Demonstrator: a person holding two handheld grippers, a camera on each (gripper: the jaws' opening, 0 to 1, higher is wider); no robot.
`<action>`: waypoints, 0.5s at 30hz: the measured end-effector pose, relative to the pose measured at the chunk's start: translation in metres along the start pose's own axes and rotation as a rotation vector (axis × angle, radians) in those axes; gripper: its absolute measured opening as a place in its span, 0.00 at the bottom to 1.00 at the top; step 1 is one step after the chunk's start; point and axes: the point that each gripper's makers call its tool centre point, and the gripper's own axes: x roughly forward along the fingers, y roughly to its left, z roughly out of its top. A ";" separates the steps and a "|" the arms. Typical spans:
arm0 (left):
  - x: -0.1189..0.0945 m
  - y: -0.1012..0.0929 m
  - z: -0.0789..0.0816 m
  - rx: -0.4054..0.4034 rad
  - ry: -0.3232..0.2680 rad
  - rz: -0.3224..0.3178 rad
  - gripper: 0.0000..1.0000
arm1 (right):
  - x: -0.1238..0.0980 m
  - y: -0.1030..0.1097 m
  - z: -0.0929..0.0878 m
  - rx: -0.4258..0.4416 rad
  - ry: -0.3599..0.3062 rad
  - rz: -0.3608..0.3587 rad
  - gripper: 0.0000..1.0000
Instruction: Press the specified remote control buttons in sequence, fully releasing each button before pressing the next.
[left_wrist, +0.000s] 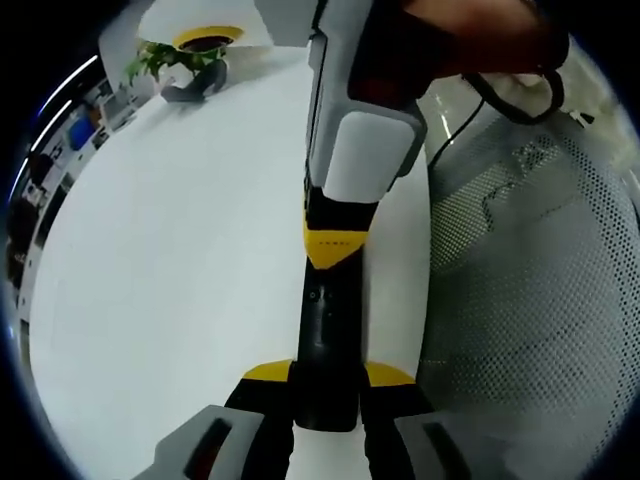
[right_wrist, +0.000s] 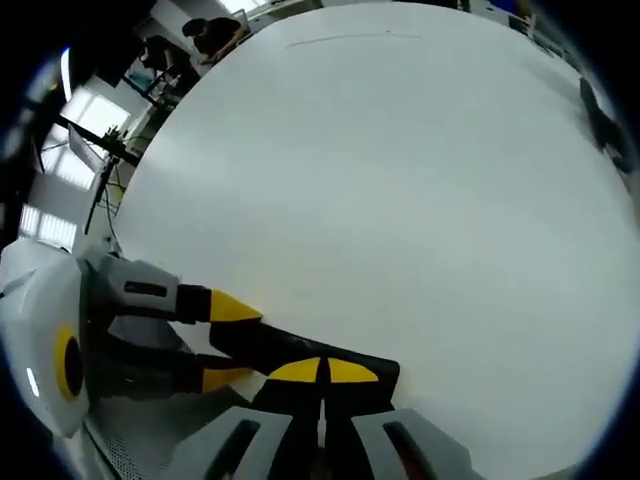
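Left gripper (left_wrist: 326, 385) jaws clamp the remote (left_wrist: 326, 350).

table (right_wrist: 400, 180): smooth matt white | remote control (left_wrist: 326, 340): black matt plastic | mesh panel (left_wrist: 540, 300): perforated grey

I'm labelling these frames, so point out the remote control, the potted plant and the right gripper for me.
remote control (left_wrist: 326, 340): left gripper view, on its dark upper face between the jaws.
potted plant (left_wrist: 172, 60): left gripper view, on its green leaves.
right gripper (right_wrist: 322, 372): right gripper view, where the yellow tips meet over the remote.
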 end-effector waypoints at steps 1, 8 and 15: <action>0.000 0.000 0.000 -0.001 0.000 0.000 0.24 | 0.000 0.000 0.000 -0.004 0.004 -0.006 0.00; 0.000 0.000 0.000 -0.009 -0.009 0.003 0.24 | -0.001 -0.001 0.000 0.023 -0.008 0.005 0.00; 0.000 0.000 0.000 -0.005 -0.007 0.002 0.24 | -0.003 -0.001 0.000 0.079 -0.048 0.057 0.00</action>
